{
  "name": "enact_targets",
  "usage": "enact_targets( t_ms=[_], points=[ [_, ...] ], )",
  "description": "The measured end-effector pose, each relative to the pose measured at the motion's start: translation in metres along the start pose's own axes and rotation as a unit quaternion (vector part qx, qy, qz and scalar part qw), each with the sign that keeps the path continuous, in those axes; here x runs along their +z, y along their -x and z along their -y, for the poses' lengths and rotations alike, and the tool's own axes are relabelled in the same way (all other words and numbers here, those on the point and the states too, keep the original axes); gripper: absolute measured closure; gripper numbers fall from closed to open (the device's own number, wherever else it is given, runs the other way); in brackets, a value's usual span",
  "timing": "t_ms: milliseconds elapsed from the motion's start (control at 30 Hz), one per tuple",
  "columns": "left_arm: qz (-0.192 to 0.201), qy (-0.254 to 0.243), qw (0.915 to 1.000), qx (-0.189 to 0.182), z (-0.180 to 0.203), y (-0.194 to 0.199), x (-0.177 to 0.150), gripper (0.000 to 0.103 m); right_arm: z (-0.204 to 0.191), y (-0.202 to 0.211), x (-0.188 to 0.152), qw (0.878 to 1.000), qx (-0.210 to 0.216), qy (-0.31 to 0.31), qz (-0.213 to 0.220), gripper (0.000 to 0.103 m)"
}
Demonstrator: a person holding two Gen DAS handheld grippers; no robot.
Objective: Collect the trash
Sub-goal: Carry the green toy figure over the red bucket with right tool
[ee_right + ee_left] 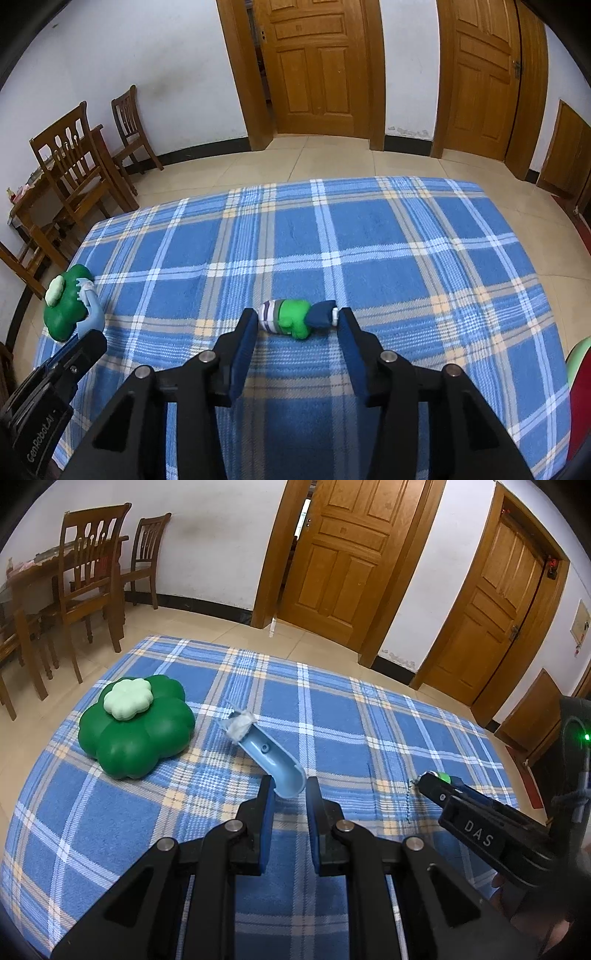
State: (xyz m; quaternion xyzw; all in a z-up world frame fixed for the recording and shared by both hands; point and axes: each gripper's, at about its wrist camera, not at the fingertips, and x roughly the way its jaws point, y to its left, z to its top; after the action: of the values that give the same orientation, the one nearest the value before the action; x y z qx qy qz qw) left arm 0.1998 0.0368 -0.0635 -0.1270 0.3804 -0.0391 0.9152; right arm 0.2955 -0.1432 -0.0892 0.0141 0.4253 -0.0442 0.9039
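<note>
Blue plaid cloth (369, 236): we see it covering the bench.
Left hand-held gripper (289, 788): clamped on the near end of a pale blue scoop (271, 758).
Scoop load: a white crumpled wad (241, 726) at its far end, beside a green clover-shaped container (136, 731).
Right hand-held gripper (297, 322): pads apart, either side of a small green toy figure (295, 319) lying on the cloth.

Plaid-clothed table (406, 236), green clover container (136, 731), toy figure (295, 318)
</note>
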Motion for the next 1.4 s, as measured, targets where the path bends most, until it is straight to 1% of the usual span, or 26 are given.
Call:
enact_targets(
  t_ms=[433, 900, 1167, 1400],
  points=[
    [0.005, -0.002, 1.0000, -0.005, 0.002, 0.003, 0.000, 0.087, 0.029, 0.041, -0.018, 0.999, 0.026, -0.033, 0.009, 0.055],
    [0.011, -0.013, 0.9996, -0.023, 0.017, 0.010, -0.002, 0.087, 0.066, 0.100, -0.046, 0.998, 0.029, -0.058, 0.027, 0.055],
    [0.013, -0.024, 0.9989, -0.037, 0.036, 0.024, -0.003, 0.088, 0.098, 0.141, -0.059, 0.995, 0.021, -0.079, 0.050, 0.055],
    [0.005, -0.047, 0.9970, -0.061, 0.067, 0.044, -0.011, 0.088, 0.130, 0.174, -0.072, 0.992, 0.016, -0.106, 0.071, 0.055]
  ],
)
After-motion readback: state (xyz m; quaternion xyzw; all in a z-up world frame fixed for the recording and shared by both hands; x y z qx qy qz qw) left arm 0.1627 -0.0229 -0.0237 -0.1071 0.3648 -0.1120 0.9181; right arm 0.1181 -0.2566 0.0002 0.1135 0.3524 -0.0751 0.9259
